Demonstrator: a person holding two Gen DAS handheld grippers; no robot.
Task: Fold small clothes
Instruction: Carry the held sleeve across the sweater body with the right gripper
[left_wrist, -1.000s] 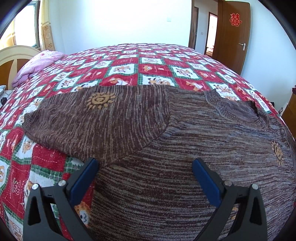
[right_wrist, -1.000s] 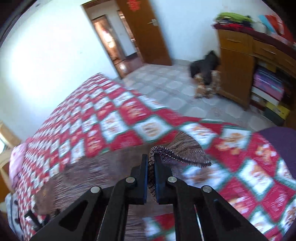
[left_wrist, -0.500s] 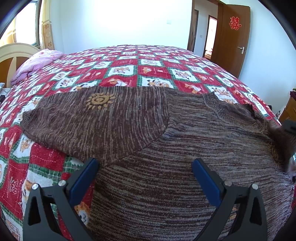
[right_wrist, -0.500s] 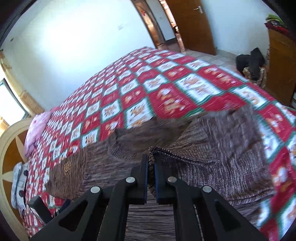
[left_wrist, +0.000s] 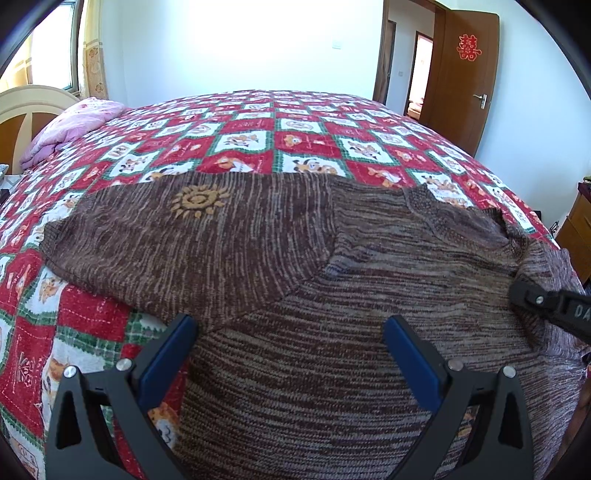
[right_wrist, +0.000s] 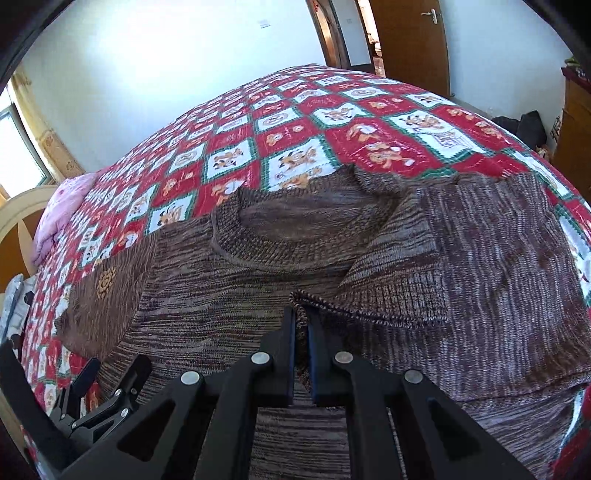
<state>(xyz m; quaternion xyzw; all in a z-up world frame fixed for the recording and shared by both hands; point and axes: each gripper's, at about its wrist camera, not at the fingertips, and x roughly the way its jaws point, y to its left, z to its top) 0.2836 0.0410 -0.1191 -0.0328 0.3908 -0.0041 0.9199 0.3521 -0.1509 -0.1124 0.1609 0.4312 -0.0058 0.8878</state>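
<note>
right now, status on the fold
Left gripper open over sweater. Right gripper shut on cuff, sleeve folded across. Nothing in the way.

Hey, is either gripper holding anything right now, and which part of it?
The right gripper is shut on the brown sweater, pinching the ribbed cuff of its sleeve. The left gripper is open, holding nothing.

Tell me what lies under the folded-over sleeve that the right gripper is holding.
Under the sleeve, pinched at its cuff by the right gripper, lies the brown sweater chest, beside the collar. What the sleeve covers, and the quilt beneath the sweater, cannot be seen.
</note>
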